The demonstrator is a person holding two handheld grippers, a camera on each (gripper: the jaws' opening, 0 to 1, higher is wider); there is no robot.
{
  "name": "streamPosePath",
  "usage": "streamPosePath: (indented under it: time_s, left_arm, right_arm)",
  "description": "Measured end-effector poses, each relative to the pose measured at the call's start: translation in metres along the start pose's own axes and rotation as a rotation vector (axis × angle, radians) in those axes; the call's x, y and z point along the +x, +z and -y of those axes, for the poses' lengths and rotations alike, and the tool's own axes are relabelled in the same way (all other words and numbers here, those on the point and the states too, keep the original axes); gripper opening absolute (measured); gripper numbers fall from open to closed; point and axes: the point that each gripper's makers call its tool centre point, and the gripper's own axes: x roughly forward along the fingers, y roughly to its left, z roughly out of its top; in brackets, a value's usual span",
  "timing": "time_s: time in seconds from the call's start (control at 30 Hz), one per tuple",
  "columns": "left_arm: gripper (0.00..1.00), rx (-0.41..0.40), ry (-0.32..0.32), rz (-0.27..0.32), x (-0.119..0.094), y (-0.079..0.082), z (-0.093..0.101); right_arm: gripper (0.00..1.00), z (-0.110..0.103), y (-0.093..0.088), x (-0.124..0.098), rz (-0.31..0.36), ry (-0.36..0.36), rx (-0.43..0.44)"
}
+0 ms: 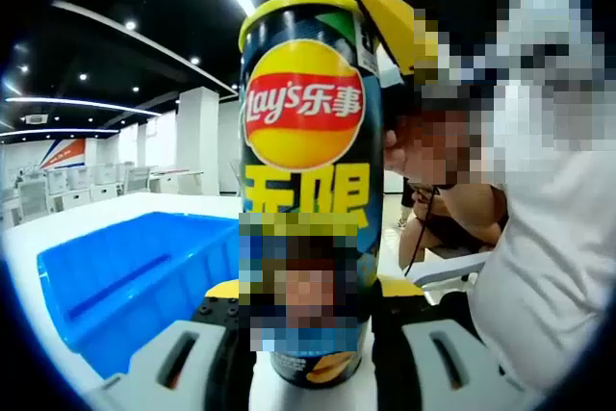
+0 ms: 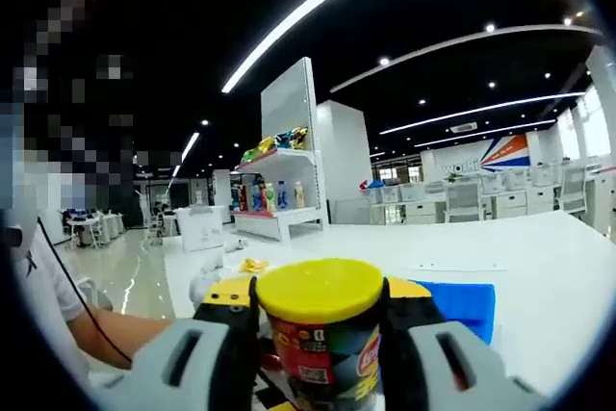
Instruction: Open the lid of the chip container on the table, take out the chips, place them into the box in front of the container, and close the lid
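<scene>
Both sets of fingers are closed on the Lay's chip can (image 1: 306, 199): left (image 1: 306, 334) clamping its base, right (image 2: 320, 353) pinching the yellow lid (image 2: 320, 289). Blue box (image 1: 135, 276) waits beside. I'd peel upward while keeping the base steady.

Chip container (image 1: 306, 190) upright: dark can, red-yellow logo, yellow lid (image 2: 320, 289) seated on top. Blue box (image 1: 125, 276) just beside it on white surface, apparently empty.
</scene>
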Motion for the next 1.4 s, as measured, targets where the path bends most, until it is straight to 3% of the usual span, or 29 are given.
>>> streamPosePath:
  time_s: [0.13,0.33,0.63,0.7,0.73,0.8,0.93,1.0,1.1,1.13,1.27,1.4]
  left_arm:
    - [0.47,0.003,0.000,-0.004,0.000,0.000,0.000]
    - [0.47,0.005,-0.002,-0.015,0.000,-0.001,0.001]
    - [0.47,0.016,0.009,-0.038,0.002,-0.001,0.001]
    - [0.47,0.021,0.008,-0.043,0.002,-0.002,0.000]
    - [0.47,0.023,0.007,-0.044,0.002,-0.002,0.001]
    - [0.47,0.018,0.011,-0.040,0.003,-0.002,0.000]
    - [0.47,0.028,0.009,-0.034,0.003,-0.001,0.000]
    - [0.47,0.024,0.011,-0.031,0.003,-0.002,0.000]
    - [0.48,0.017,0.012,-0.028,0.004,-0.002,-0.001]
    - [0.48,0.015,0.011,-0.028,0.005,-0.002,-0.001]
    - [0.48,0.008,0.009,-0.028,0.005,-0.002,-0.001]
    - [0.48,0.000,0.011,-0.021,0.005,-0.002,-0.002]
  right_arm:
    - [0.48,-0.003,0.008,0.003,0.056,0.006,-0.151]
    - [0.48,-0.005,0.006,0.007,0.010,0.011,-0.185]
    - [0.42,-0.004,0.005,0.005,-0.028,-0.009,-0.118]
    - [0.42,-0.002,0.005,0.004,-0.034,-0.012,-0.067]
    - [0.41,-0.002,0.006,0.004,-0.030,-0.006,0.023]
    - [0.42,0.003,0.008,0.005,-0.023,-0.028,-0.048]
    - [0.43,-0.003,0.008,0.006,-0.011,-0.013,-0.067]
    - [0.43,0.001,0.008,0.006,-0.021,-0.015,-0.041]
    - [0.43,0.004,0.010,0.004,-0.023,0.025,0.116]
    - [0.43,0.006,0.011,0.004,-0.028,0.038,0.132]
    - [0.44,0.007,0.009,0.004,-0.039,0.035,0.099]
    - [0.45,0.010,0.017,0.001,0.011,0.047,0.140]
